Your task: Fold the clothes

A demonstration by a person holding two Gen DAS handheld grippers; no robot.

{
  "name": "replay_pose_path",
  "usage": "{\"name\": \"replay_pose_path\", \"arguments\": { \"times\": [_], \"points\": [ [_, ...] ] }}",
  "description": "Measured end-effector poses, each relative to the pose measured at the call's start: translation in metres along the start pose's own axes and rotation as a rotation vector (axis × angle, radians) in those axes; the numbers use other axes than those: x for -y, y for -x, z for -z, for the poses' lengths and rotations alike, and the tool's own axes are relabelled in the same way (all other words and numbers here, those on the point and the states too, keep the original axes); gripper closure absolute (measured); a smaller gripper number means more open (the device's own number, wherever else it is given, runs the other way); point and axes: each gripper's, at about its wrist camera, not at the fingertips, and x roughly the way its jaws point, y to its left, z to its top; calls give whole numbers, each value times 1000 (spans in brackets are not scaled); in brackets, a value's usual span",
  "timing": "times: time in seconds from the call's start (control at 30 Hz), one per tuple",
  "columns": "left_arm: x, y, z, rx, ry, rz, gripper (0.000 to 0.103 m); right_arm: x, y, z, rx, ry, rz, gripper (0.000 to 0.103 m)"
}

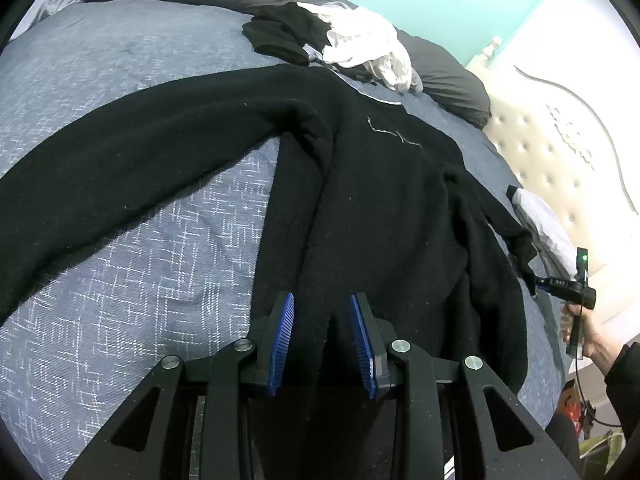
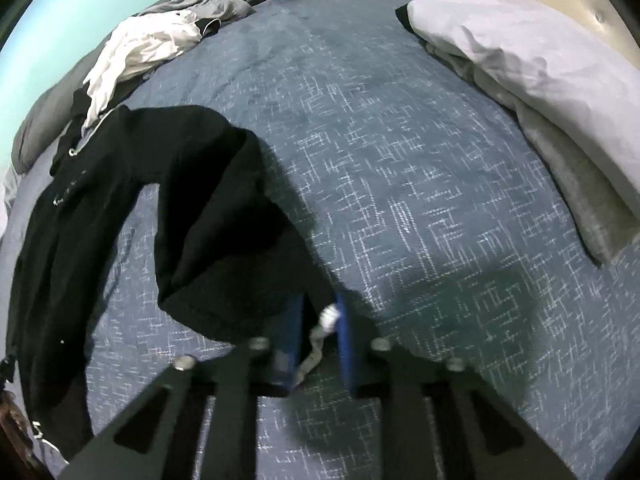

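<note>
One black sweater [image 1: 380, 200] spread on the blue patterned bed [image 1: 140, 260], dark fleecy cloth with a thin pale mark on the chest, one sleeve stretched toward 9 o'clock. One heap of black and white clothes [image 1: 352, 40] at 12 o'clock. Two hand-held grippers: left hand-held gripper [image 1: 322, 300] narrowly parted, blue pads pinching the hem at 6 o'clock; right hand-held gripper [image 2: 320, 308] nearly closed on the other sleeve's cuff, lifted. One pale pillow [image 2: 520, 80] at 2 o'clock.
</note>
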Motion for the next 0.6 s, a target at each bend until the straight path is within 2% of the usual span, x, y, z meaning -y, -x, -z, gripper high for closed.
{"name": "replay_pose_path", "arguments": {
  "times": [0.17, 0.4, 0.6],
  "points": [
    [0, 1, -1, 3, 2, -1, 71, 0, 23, -8, 78, 20, 53, 97],
    [1, 0, -2, 1, -2, -4, 71, 35, 84, -43, 217, -17, 170, 97],
    [5, -5, -3, -3, -13, -11, 71, 63, 113, -76, 268, -38, 215, 97]
  ]
}}
